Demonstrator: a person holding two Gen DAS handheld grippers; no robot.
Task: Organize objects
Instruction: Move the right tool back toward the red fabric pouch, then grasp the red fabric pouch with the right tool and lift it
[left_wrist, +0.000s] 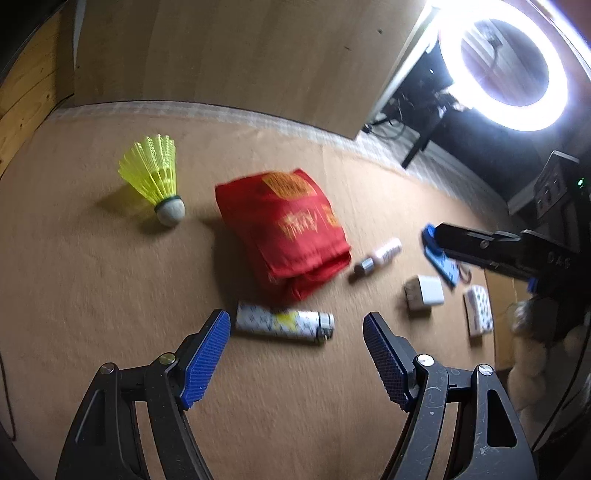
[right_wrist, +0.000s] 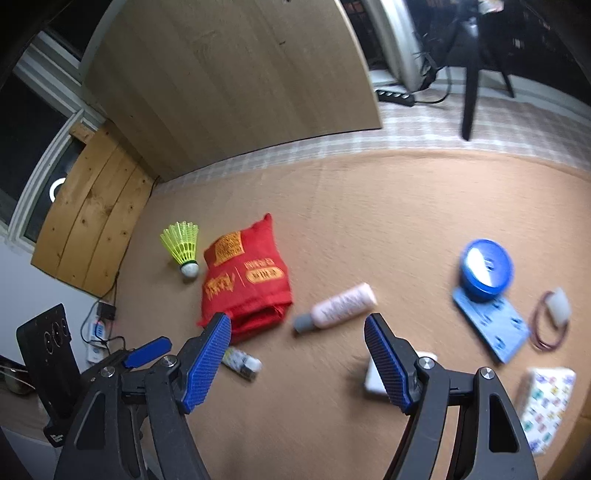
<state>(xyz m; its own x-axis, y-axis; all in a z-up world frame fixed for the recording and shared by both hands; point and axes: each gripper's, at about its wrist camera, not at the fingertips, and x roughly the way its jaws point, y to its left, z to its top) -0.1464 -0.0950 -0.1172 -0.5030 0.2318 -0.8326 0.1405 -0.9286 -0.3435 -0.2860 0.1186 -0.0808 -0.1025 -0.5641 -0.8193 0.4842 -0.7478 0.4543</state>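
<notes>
Both my grippers are hovering over the tan carpet (left_wrist: 92, 295) with nothing in them. My left gripper (left_wrist: 296, 325) has its blue pads spread wide, and the lighter (left_wrist: 284, 322) lies on its side just past the tips, sitting in the gap between them from this view. Right behind the lighter is the folded red bag (left_wrist: 284, 229) with gold print, and the yellow shuttlecock (left_wrist: 155, 177) stands cork-down off to its left. My right gripper (right_wrist: 297, 326) is just as wide open and empty. Beyond its tips the small pink bottle (right_wrist: 340, 304) with a grey cap lies flat, just right of the red bag. A white block (right_wrist: 373, 380) is partly hidden behind my right finger. Further right there's a blue round tin (right_wrist: 485, 269) resting on the edge of a light blue card (right_wrist: 495, 325), a patterned tissue pack (right_wrist: 546, 402) near the edge, and a small white piece with red cord (right_wrist: 554, 314). Everything's a bit motion-blurred, so I can't read the labels.
</notes>
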